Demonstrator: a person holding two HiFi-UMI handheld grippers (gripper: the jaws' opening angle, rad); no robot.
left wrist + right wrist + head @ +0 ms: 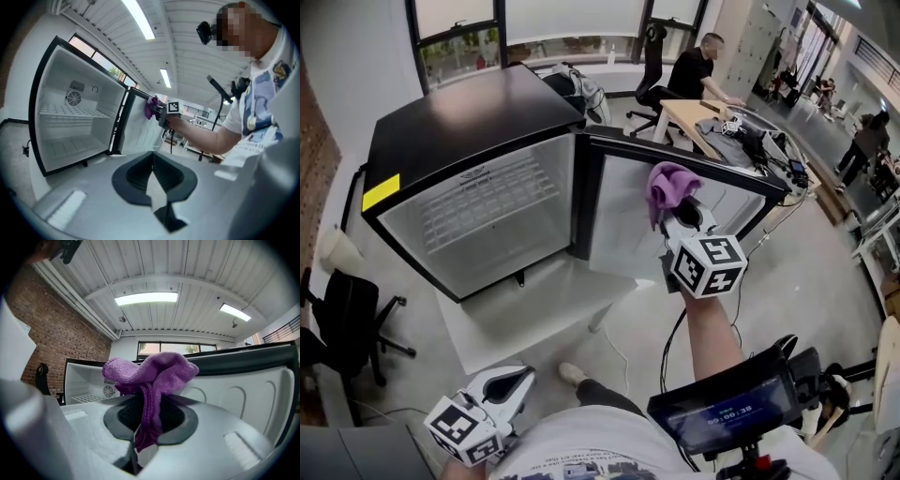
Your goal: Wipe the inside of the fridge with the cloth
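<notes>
Open fridge (469,122), grey floor (806,272) (cloth (670,183) in jaws).

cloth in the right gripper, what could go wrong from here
The right gripper pinches only a narrow fold of the cloth; rubbing might tug it free. The loose bunch could snag on the wire shelf in the fridge. The gripper is beside the door and might knock it.

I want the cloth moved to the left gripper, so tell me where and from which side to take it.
Take the purple cloth by the bunched lobe that sticks out past the tips of the right gripper, coming in from beyond those tips. That lobe is thick and free; the narrow tail below is pinched between the right jaws, so probably out of reach.
</notes>
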